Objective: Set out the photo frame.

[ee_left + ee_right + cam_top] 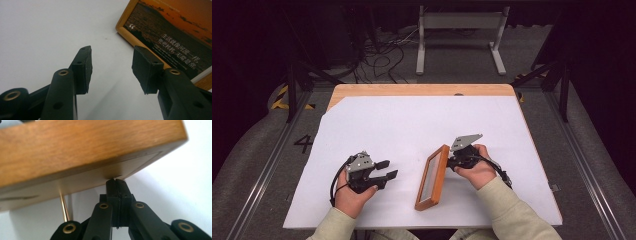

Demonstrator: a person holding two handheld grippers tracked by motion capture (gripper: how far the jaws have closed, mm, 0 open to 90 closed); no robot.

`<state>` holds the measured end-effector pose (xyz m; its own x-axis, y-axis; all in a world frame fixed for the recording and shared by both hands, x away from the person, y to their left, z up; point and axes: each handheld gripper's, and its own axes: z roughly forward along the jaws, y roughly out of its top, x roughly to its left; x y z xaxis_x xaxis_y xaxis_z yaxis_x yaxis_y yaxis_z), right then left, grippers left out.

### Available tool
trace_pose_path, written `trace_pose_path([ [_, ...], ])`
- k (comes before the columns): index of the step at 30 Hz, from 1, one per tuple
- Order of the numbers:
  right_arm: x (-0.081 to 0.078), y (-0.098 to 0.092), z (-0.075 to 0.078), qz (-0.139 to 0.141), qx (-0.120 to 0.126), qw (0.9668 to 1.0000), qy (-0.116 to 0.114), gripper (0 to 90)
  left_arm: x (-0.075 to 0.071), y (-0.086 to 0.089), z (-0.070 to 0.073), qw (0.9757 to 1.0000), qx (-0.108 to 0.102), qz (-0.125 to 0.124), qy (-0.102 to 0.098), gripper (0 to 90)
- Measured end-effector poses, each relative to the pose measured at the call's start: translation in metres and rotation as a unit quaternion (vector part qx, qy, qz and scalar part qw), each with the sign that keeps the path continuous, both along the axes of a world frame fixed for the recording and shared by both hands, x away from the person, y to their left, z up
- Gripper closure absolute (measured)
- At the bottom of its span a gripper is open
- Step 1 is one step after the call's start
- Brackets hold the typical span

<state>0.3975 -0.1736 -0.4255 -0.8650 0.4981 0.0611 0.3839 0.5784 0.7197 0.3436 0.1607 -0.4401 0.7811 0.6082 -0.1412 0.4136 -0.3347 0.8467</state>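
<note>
A wooden picture frame [432, 177] stands tilted on its long edge on the white sheet, lower middle of the high view. Its sunset picture with white writing [175, 32] faces my left gripper [390, 168], which rests open on the sheet to the frame's left with nothing between its jaws [111, 65]. My right gripper [451, 161] sits behind the frame, jaws shut together. Their tips [116, 182] touch the frame's back panel [87, 147] near its edge. I cannot tell whether anything thin is pinched between them. A thin brass rod [64, 207] hangs down behind the frame.
The white sheet [412, 120] covers most of a wooden table [422, 90]. Beyond the table stand a white metal frame [459, 30] and loose cables [382, 55] on the floor. Dark stand legs flank both sides.
</note>
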Motion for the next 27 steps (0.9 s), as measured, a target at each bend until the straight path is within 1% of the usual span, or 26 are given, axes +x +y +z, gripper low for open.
trace_pose_path([
  [4,0.012,0.009,-0.002,0.008,0.014,0.9999,0.001,90.0,0.0,0.001,0.0,1.0,0.0,-0.001,-0.002,50.8],
  [8,0.018,0.019,-0.001,0.018,0.015,0.9997,-0.002,90.0,0.0,0.001,0.0,1.0,0.001,-0.001,-0.001,50.8],
  [15,0.027,0.034,-0.001,0.032,0.017,0.9993,0.002,90.0,0.0,0.002,0.0,1.0,-0.001,0.001,-0.002,50.8],
  [17,0.028,0.035,-0.002,0.034,0.017,0.9993,0.001,90.0,0.0,0.001,0.0,1.0,-0.002,0.0,-0.001,50.8],
  [18,0.03,0.04,-0.002,0.037,0.018,0.9992,0.004,90.0,0.001,0.001,0.0,1.0,-0.001,0.001,-0.002,50.8],
  [23,0.031,0.05,-0.002,0.047,0.018,0.9987,-0.002,90.0,0.001,0.002,0.001,1.0,-0.001,0.001,-0.003,50.5],
  [27,0.032,0.048,-0.002,0.047,0.015,0.9988,-0.004,90.0,0.001,0.004,0.001,1.0,-0.001,0.002,-0.003,50.5],
])
